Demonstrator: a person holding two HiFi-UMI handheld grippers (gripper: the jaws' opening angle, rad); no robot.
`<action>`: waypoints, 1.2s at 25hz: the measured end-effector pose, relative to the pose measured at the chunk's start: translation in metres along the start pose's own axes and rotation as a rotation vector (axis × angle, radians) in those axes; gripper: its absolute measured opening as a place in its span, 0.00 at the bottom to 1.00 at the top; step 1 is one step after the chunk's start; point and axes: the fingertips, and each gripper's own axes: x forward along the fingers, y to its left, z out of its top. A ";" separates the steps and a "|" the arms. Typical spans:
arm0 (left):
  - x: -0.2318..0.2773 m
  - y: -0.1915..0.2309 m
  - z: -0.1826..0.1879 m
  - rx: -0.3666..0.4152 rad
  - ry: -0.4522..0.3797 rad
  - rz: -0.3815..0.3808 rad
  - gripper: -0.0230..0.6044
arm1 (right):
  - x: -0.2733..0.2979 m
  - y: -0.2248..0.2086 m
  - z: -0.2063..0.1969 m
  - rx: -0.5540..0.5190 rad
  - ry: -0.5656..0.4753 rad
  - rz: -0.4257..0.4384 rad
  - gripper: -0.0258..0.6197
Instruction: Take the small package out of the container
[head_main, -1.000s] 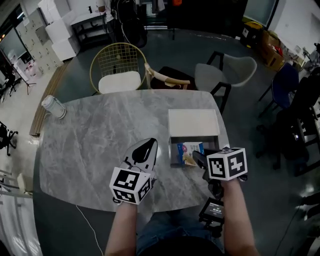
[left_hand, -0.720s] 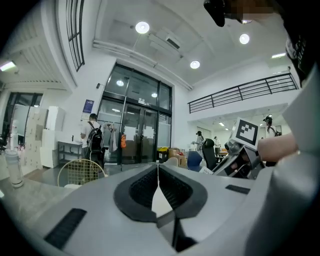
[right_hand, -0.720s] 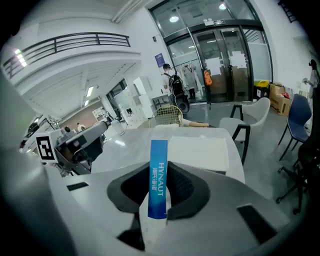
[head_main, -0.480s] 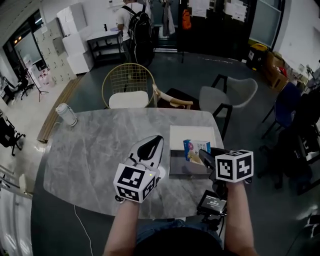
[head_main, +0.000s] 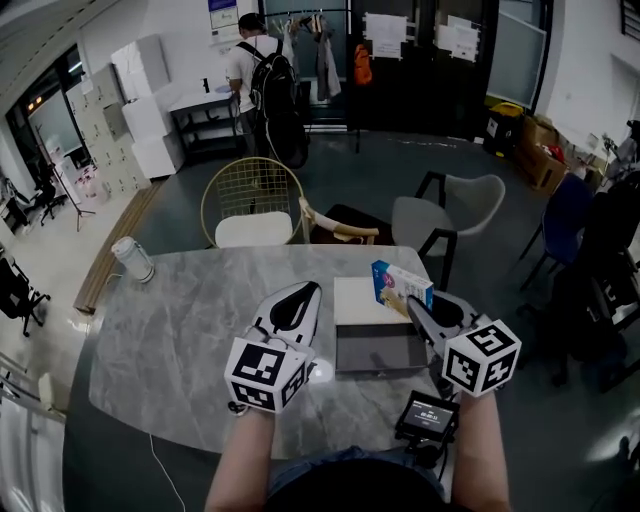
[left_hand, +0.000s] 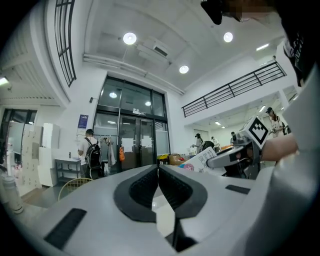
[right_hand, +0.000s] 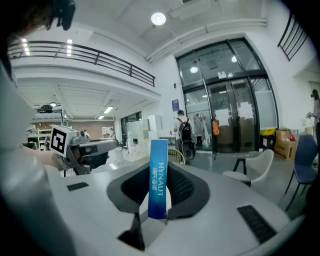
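Risen clear of the container (head_main: 381, 352), the small package (head_main: 401, 284) sits clamped in the right gripper (head_main: 412, 308); the left gripper (head_main: 297, 293) is closed, empty. Next, I reckon: set it down.

A grey marble table (head_main: 170, 330) has a white cylindrical canister (head_main: 132, 260) near its far left corner. Beyond its far edge stand a gold wire chair (head_main: 250, 190) with a white seat cushion and, to the right, a grey shell chair (head_main: 455, 205) on black legs. Farther back, a person (head_main: 255, 70) wearing a black backpack stands at a dark desk (head_main: 205, 110) beside white cabinets (head_main: 145, 95).
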 end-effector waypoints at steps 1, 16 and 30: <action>0.002 0.001 0.002 -0.002 -0.011 0.002 0.06 | -0.005 -0.002 0.007 -0.038 -0.048 -0.005 0.18; 0.015 -0.017 0.028 0.010 -0.145 -0.017 0.06 | -0.079 -0.016 0.033 -0.277 -0.357 -0.132 0.18; 0.008 -0.028 0.036 0.025 -0.155 -0.051 0.06 | -0.078 -0.008 0.032 -0.255 -0.299 -0.109 0.18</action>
